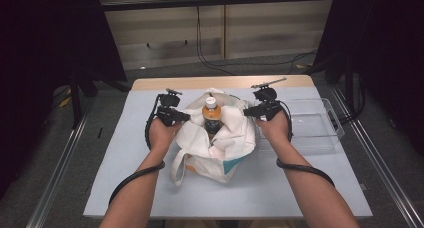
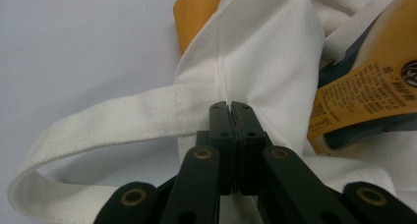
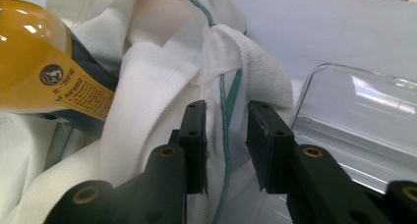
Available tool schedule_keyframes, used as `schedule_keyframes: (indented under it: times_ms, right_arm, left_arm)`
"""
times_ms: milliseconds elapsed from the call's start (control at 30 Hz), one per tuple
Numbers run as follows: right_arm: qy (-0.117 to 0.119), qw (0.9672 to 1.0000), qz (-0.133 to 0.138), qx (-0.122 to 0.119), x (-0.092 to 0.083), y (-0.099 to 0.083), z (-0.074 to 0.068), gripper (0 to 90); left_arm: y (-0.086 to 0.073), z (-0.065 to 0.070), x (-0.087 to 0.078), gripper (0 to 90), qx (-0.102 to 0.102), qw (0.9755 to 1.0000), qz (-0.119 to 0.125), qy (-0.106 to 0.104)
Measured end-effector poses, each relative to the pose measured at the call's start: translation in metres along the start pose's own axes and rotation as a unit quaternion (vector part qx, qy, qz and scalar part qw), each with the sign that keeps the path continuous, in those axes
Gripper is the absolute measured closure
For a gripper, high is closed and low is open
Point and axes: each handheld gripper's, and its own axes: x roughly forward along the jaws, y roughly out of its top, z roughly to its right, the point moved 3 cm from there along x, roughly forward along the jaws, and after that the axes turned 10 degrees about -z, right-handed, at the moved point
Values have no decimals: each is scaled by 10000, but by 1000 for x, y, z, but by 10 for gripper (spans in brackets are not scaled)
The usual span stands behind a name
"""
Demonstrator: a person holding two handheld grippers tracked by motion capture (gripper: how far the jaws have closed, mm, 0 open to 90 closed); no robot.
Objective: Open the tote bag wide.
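**Bag mid-table, tray to its right**

The bag (image 1: 216, 143) sits at the centre of the table (image 1: 125, 188) in the high view. A bottle (image 1: 212, 117) stands inside it, neck above the rim. Right of the bag lies a tray (image 1: 320, 125). The left gripper (image 1: 181, 116) is at the bag's left edge, the right gripper (image 1: 248, 111) at its right edge.

A grey-topped table (image 1: 150, 178) carries a white tote bag (image 1: 220, 148) and a clear tray (image 1: 320, 133).
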Motion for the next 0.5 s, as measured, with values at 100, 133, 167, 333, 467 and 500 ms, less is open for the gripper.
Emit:
schedule_keyframes:
  times_ms: [100, 133, 167, 333, 467, 500]
  right_arm:
    - [-51, 10000, 9, -68, -5, 2, -3, 675]
    - [-58, 9999, 29, -83, -6, 2, -4, 675]
    - [-56, 9999, 43, -106, -8, 3, -5, 675]
    - [-65, 9999, 70, -118, -12, 7, -7, 675]
    - [-58, 9999, 107, -121, -16, 9, -10, 683]
    - [-53, 9998, 124, -116, -18, 9, -11, 685]
  left_arm:
    - [1, 1, -2, 889, 17, 10000, -9, -16]
    - [2, 2, -2, 890, 14, 10000, 6, 24]
    - [2, 2, -3, 890, 16, 10000, 1, 23]
    - [3, 4, -6, 890, -9, 10000, 36, -28]
    - [3, 5, -8, 890, 22, 10000, 11, -36]
    - [4, 6, -9, 889, 27, 10000, 11, -5]
